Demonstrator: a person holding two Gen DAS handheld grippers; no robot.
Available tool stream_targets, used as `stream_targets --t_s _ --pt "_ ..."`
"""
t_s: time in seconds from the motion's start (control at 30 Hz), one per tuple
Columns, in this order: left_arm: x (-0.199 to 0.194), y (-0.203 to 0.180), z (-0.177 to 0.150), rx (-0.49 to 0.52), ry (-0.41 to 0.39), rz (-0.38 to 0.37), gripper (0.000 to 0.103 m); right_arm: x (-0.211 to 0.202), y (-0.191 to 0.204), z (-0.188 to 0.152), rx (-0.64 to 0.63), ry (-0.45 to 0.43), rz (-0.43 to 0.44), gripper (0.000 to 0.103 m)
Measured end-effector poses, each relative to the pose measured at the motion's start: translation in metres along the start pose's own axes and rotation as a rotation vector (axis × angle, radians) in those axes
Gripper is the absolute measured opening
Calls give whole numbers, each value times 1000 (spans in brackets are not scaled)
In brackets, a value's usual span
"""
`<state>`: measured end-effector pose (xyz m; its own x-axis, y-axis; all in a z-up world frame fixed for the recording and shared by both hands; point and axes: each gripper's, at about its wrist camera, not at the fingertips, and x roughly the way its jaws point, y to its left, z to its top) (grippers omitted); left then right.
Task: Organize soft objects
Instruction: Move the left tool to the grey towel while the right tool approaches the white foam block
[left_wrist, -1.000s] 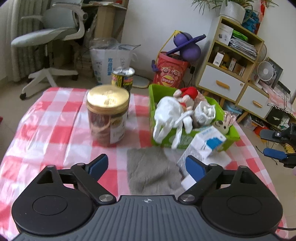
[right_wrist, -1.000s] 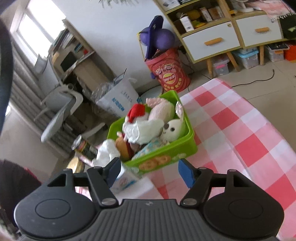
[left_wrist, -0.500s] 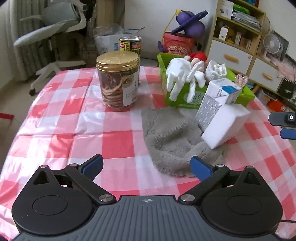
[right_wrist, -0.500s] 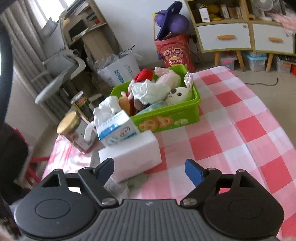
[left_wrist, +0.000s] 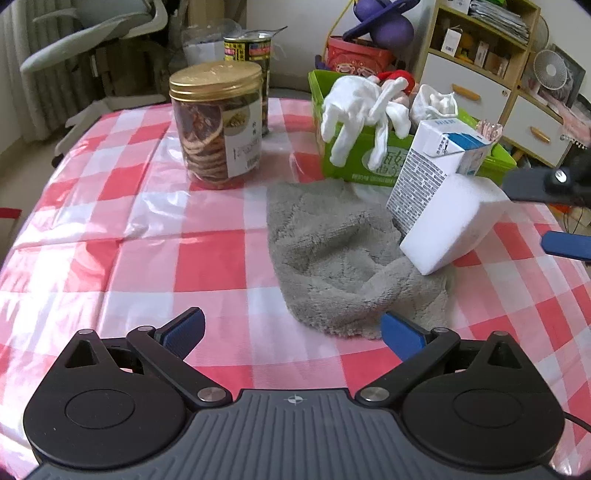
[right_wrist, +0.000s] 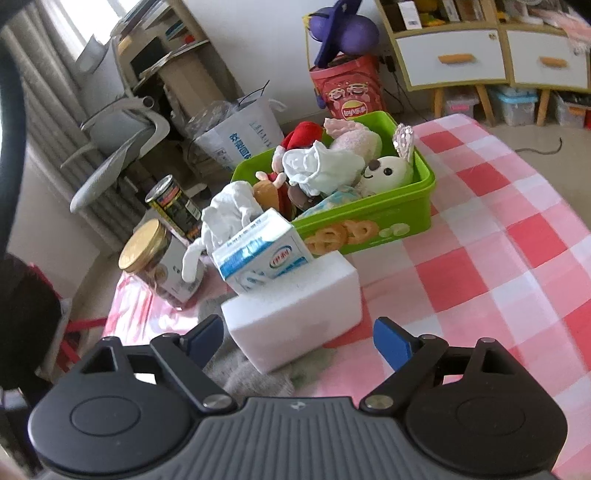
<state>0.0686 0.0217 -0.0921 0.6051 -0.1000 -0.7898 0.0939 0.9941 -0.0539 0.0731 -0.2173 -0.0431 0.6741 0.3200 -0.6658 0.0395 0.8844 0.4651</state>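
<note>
Since a moment ago the left gripper (left_wrist: 291, 330) has drawn back and low over the checked tablecloth (left_wrist: 207, 254), so the grey towel (left_wrist: 340, 258) that lay partly under its fingers now sits ahead of them, slightly to its right. Its jaws are spread wide, holding nothing. The right gripper (right_wrist: 297, 334) has also pulled back and levelled out; the white foam block (right_wrist: 295, 306) now lies just ahead between its spread fingers, not touched by either, with nothing gripped.

The foam block rests tilted on the far right edge of the towel, and the milk carton (left_wrist: 432, 162) leans against its back. Beyond the carton, ahead of the right gripper, stands the green plastic bin (right_wrist: 380, 218). It holds a white rabbit plush (right_wrist: 388, 171), a pink plush (right_wrist: 354, 138), a red-capped doll (right_wrist: 303, 134) and a pale cloth (right_wrist: 325, 166). A white glove (left_wrist: 354, 107) hangs over its near-left rim.

Ahead and to the left of the left gripper stands a gold-lidded jar (left_wrist: 218, 122) of dried slices, with a tin can (left_wrist: 248, 55) just behind it.
</note>
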Motion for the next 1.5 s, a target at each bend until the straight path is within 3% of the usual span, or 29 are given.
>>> stream_targets --t_s 0.2,0.37,0.57,0.87,1.13,1.5 --pt "4 -8 0 9 6 -1 97 11 11 2 15 3 28 70" --pt "10 -14 0 13 17 3 97 25 11 -2 -18 29 -18 70" --pt "13 -18 -2 55 17 12 97 19 -8 -2 -35 34 -40 70" --pt "20 -12 -1 45 32 19 97 1 -55 0 -48 81 -174 70" --pt "22 -14 1 40 24 9 97 -20 -80 6 27 68 -172 70" --pt "27 -19 5 40 -29 -25 97 6 -70 -2 28 103 -143 70"
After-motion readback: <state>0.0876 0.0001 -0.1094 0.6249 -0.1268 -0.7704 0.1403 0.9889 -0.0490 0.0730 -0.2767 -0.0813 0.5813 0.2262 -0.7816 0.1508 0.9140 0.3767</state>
